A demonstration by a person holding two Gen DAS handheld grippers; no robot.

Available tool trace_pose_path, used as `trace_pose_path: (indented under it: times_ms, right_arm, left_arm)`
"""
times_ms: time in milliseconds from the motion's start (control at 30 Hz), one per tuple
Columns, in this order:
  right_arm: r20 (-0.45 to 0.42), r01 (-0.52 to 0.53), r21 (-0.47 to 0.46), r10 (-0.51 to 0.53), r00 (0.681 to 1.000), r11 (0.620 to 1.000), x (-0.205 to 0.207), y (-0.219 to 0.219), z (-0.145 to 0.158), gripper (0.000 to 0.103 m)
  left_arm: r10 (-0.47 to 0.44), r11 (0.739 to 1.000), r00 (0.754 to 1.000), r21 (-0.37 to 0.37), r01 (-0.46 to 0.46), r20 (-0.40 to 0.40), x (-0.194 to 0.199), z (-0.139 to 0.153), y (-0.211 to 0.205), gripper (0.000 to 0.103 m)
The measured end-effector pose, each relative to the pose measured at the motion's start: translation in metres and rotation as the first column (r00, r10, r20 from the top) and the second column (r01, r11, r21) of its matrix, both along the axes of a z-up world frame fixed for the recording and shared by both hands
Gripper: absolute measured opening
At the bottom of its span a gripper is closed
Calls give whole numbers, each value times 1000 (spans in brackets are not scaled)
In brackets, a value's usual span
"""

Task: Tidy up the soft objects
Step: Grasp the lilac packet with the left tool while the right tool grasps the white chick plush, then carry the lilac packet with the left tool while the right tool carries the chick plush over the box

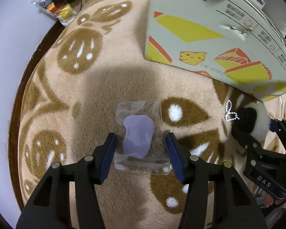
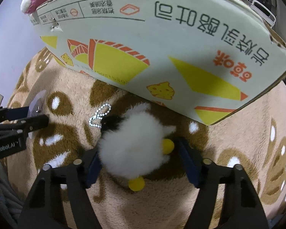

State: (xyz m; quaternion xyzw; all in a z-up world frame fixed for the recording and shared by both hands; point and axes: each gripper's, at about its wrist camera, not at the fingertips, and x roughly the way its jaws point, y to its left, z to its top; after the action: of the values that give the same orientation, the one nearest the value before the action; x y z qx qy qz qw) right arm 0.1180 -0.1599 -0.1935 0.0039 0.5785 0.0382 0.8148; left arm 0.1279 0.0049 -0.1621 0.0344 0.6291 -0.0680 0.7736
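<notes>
Covering the floor, a tan fleece blanket (image 1: 108, 87) bears a cardboard box (image 1: 200, 30).

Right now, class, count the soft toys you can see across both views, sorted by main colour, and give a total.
Purple (squishy in a clear bag): 1
White (fluffy keychain plush): 1
Pink (plush in the cardboard box): 1
Total: 3

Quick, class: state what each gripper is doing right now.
Left gripper: open, jaws either side of the bagged purple toy.
Right gripper: open around the white plush keychain, no clamp visible.
</notes>
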Motion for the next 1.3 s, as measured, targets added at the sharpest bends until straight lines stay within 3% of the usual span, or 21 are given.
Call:
trace_pose_path:
  times_ms: [267,400,500,600,667,733,1100,1300]
  right_arm:
    - [-2,11,11,-11,1000,1000,1,0,5,52]
    - [-21,25,21,-24,999,999,-1,-4,6,46]
    - [-39,31,27,-30,999,999,-5,-6,5,35]
    - [-39,36,36,-34,999,999,-9,-8,6,31]
    - [-40,39,49,-37,999,998,-10,-11,7,17]
    - [-42,41,75,-38,998,996,-12,-14,9,13]
    - [17,29,115,-31,999,993,-29,-15,35,13]
    - [80,-8,130,-2,997,991,-43,-20,63,13]
  left_arm:
    - [-8,1000,1000,1,8,6,-7,3,-3,53]
    - [-33,999,999,-3,33,24,-14,9,-8,53]
    - [-56,998,998,10,56,38,-24,13,-14,53]
    - [-76,997,996,25,75,46,-32,15,-20,53]
    - [-89,996,995,27,88,52,-36,18,-24,53]
    - [-91,996,994,24,90,62,-39,21,-26,53]
    - [-59,998,995,22,58,83,-45,31,-18,53]
    - [-37,999,990,31,33,135,-46,44,-10,53]
